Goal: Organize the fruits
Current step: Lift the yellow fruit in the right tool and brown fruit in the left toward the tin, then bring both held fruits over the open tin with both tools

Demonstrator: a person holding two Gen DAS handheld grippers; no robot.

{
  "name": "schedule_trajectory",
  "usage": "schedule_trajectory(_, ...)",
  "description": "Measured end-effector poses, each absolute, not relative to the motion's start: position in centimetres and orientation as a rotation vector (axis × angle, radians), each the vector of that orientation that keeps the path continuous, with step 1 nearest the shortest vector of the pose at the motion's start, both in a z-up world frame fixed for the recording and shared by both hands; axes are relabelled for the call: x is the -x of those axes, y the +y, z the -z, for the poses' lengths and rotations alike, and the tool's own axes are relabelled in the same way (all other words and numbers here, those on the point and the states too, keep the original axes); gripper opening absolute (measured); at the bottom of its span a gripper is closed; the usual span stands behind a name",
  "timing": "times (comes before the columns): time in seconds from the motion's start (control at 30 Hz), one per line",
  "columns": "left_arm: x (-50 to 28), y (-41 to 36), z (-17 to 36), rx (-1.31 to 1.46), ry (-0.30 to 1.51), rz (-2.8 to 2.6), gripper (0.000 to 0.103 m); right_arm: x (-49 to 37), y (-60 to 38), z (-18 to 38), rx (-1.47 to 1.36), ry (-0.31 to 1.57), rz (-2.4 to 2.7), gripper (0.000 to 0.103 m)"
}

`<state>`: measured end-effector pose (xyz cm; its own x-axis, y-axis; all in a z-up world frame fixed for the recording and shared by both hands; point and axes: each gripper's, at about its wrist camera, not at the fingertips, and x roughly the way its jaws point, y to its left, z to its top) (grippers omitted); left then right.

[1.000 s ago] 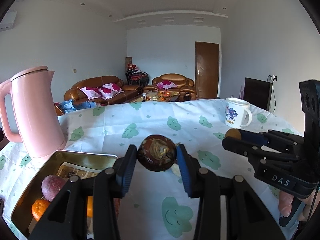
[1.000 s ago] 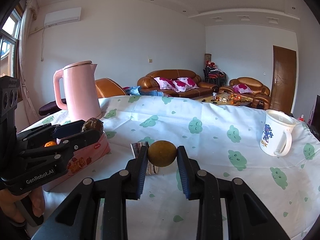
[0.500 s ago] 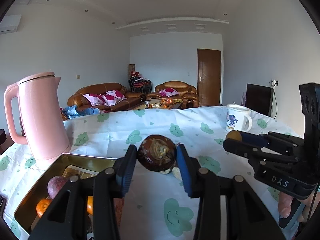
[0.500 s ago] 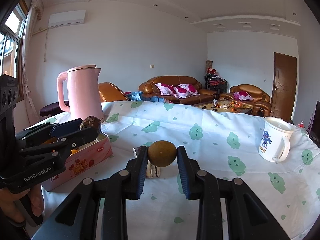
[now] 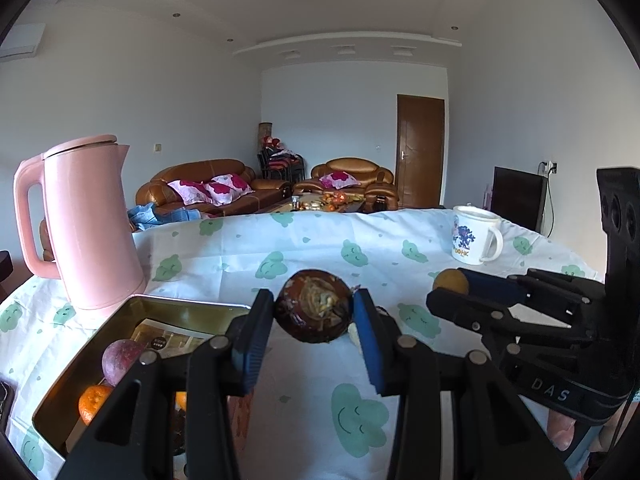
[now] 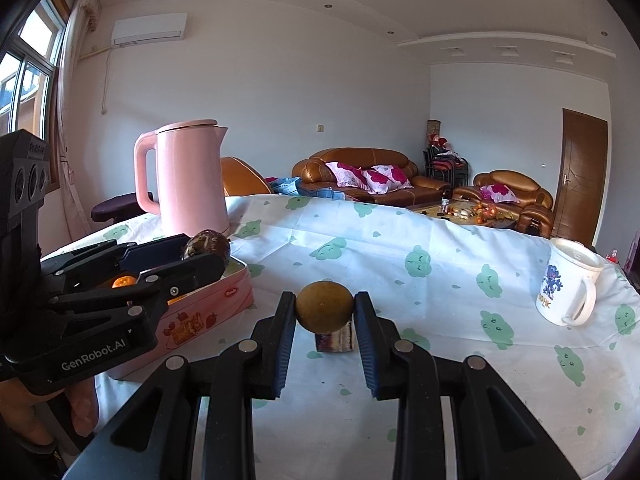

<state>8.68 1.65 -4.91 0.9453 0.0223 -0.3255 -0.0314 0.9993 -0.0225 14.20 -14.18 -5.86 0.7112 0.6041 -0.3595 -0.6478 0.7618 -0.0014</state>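
My left gripper (image 5: pixel 314 312) is shut on a dark brown, wrinkled round fruit (image 5: pixel 314 306), held above the table just right of the pink tin box (image 5: pixel 132 320). The box holds a purple fruit (image 5: pixel 120 358) and an orange mandarin (image 5: pixel 94 402). My right gripper (image 6: pixel 324 312) is shut on a smooth olive-brown round fruit (image 6: pixel 324 307), held over the cloth to the right of the box (image 6: pixel 200 316). The right wrist view shows the left gripper (image 6: pixel 206 254) with its dark fruit (image 6: pixel 208 246) over the box's near corner. In the left wrist view the right gripper (image 5: pixel 450 288) holds its fruit (image 5: pixel 450 282).
A tall pink kettle (image 5: pixel 86 224) stands behind the box. A white printed mug (image 5: pixel 476 234) sits at the far right of the table. A small foil packet (image 6: pixel 336 340) lies on the white cloud-print tablecloth (image 6: pixel 440 280) under the right gripper. Sofas stand beyond the table.
Both grippers keep their fruits. The right gripper has shifted a little sideways, so the pink box and kettle sit closer to the middle of its view. The left view has tilted slightly.
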Motion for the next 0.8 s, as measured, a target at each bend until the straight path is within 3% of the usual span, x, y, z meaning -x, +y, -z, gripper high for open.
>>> schedule_trajectory(0.8, -5.8, 6.1, 4.6, 0.054, 0.369, -0.11, 0.043, -12.2, -8.5, 5.9, 0.192, 0.364, -0.82, 0.031)
